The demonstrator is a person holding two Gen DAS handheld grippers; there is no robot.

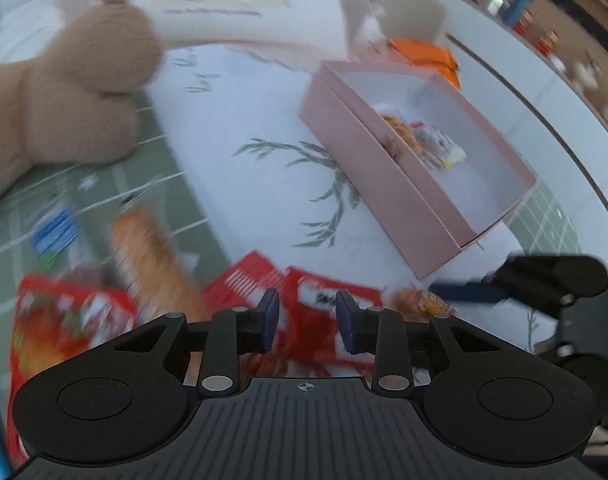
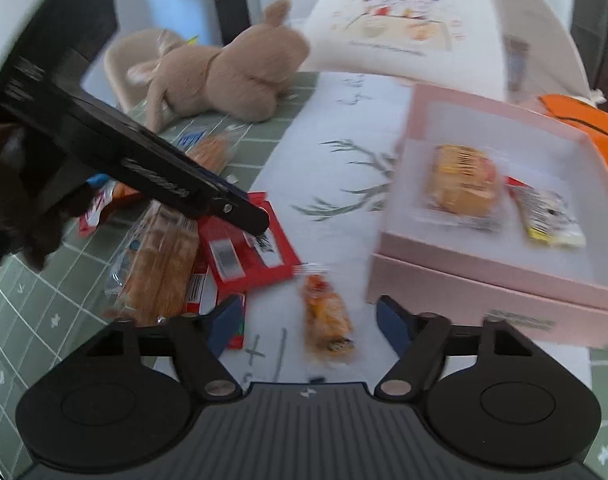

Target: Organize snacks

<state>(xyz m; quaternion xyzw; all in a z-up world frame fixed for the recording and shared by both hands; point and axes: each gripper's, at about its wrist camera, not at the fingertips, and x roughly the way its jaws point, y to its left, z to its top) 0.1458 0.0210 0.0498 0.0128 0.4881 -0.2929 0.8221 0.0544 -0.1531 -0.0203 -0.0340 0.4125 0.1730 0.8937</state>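
Note:
An open pink box (image 2: 484, 292) stands on the white cloth at the right and holds a yellow-orange pastry pack (image 2: 464, 184) and a white-and-yellow packet (image 2: 552, 216). A small orange snack pack (image 2: 328, 320) lies on the cloth between the blue pads of my right gripper (image 2: 309, 312), which is open and not touching it. My left gripper (image 1: 308, 314) hovers over red packets (image 1: 316, 300), its jaws a narrow gap apart with nothing pinched. In the right wrist view the left gripper (image 2: 260, 224) tips down onto the red packets (image 2: 244, 256). The pink box (image 1: 384, 200) is up to the right.
A clear bread pack (image 2: 160, 268) and more red and blue packets lie on the green grid cloth at the left. A brown plush toy (image 2: 232, 76) and a printed white cushion (image 2: 404, 20) sit at the back. An orange bag (image 2: 584, 120) lies behind the box.

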